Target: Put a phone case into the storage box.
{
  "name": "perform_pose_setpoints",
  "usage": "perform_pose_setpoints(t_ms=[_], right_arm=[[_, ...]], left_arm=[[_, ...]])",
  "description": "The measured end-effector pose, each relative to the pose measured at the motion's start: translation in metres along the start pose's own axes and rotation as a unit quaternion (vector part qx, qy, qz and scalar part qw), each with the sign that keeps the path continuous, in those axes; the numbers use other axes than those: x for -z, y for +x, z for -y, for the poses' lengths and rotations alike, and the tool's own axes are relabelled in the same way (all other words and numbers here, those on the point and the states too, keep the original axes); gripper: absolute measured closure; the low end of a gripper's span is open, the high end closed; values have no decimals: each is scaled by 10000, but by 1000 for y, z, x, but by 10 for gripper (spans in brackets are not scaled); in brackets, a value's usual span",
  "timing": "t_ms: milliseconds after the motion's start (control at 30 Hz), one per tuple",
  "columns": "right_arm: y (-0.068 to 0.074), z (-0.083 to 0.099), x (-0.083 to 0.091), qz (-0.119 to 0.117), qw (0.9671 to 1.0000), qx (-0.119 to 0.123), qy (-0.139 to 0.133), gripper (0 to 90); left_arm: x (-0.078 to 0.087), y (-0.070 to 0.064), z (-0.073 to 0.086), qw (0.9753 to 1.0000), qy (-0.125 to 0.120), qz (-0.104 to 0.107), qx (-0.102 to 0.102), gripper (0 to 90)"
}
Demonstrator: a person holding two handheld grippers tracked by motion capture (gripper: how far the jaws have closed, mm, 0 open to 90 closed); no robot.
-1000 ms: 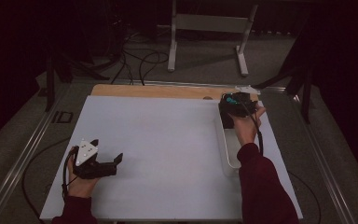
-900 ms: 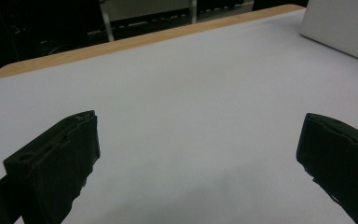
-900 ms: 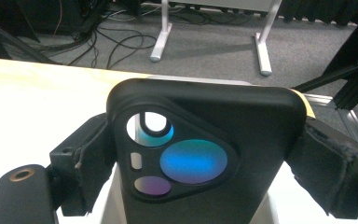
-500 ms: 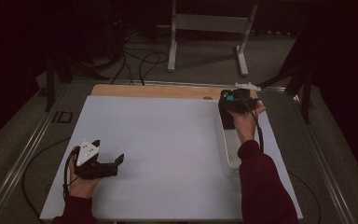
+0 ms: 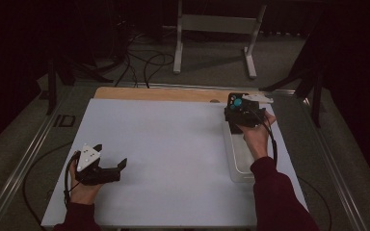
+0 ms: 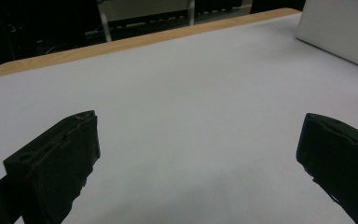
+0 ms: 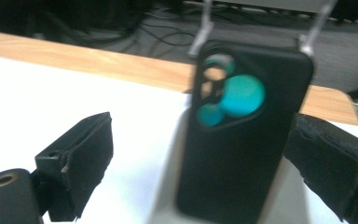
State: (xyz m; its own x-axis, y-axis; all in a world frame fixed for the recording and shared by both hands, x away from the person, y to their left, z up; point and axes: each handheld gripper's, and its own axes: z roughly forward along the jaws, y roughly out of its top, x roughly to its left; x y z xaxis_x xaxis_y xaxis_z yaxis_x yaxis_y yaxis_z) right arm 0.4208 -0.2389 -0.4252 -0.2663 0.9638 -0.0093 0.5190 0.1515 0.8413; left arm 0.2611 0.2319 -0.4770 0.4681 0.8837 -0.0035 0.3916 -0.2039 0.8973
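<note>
Standing between the right gripper's (image 7: 205, 177) wide jaws near the bench's (image 5: 173, 144) far right corner, the black phone (image 7: 242, 135) touches one jaw; left gripper (image 5: 120, 169) gapes, holding nothing.

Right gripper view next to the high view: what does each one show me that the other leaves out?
Right gripper view: a close look at the black phone case with teal camera cut-out, upright between the wide-apart jaws of the right hand-held gripper, with a clear gap on the left jaw's side.

High view: the left hand-held gripper, open, low over the white table sheet, the long clear plastic tray and the grey metal floor stand.

Both: the phone case, the wooden table edge and the floor cables.
</note>
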Motion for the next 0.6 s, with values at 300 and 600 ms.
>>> perform_pose_setpoints(t_ms=[300,600], right_arm=[[18,39,58,-617,9968,308,-400,86],[20,91,102,-855,9924,490,-734,89]], left_arm=[[4,-1,1,10000,-61,68,-39,0],[12,-2,4,9997,-217,119,-42,0]])
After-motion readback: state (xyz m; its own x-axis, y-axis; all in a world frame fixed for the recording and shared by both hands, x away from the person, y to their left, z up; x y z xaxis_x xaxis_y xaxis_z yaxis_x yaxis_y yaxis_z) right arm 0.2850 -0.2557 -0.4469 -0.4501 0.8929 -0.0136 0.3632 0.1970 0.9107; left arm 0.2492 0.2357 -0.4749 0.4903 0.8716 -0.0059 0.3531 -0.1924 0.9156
